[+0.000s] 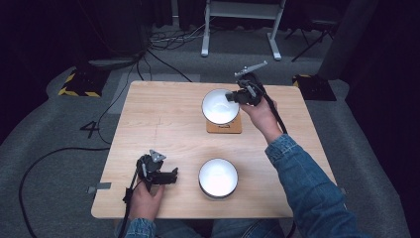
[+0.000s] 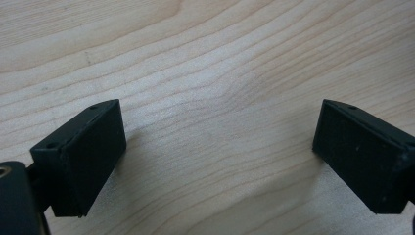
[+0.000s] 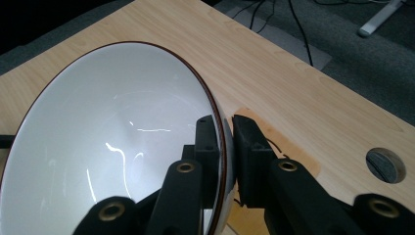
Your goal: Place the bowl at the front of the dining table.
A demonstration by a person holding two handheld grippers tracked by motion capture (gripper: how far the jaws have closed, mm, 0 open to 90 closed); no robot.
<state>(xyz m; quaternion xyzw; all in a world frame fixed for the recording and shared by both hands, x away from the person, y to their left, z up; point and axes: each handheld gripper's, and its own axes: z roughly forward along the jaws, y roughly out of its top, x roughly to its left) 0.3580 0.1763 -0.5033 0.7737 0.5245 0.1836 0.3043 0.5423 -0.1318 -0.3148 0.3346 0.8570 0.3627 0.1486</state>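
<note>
A white bowl with a dark rim [image 1: 218, 106] [image 3: 112, 142] is tilted over a brown square coaster [image 1: 224, 126] [image 3: 274, 142] at the far middle of the table. My right gripper [image 1: 233, 97] [image 3: 226, 134] is shut on the bowl's rim, one jaw inside and one outside. A second white bowl [image 1: 218, 178] stands upright near the front edge. My left gripper [image 1: 171, 176] [image 2: 218, 142] rests low over the bare wood to the left of that bowl. Its jaws stand wide open with nothing between them.
The wooden table [image 1: 163, 129] has a round cable hole [image 3: 385, 165] near its edge. Beyond it lie grey carpet, cables [image 1: 163, 42], a white frame's legs [image 1: 205, 47] and yellow-black striped bases [image 1: 79, 84].
</note>
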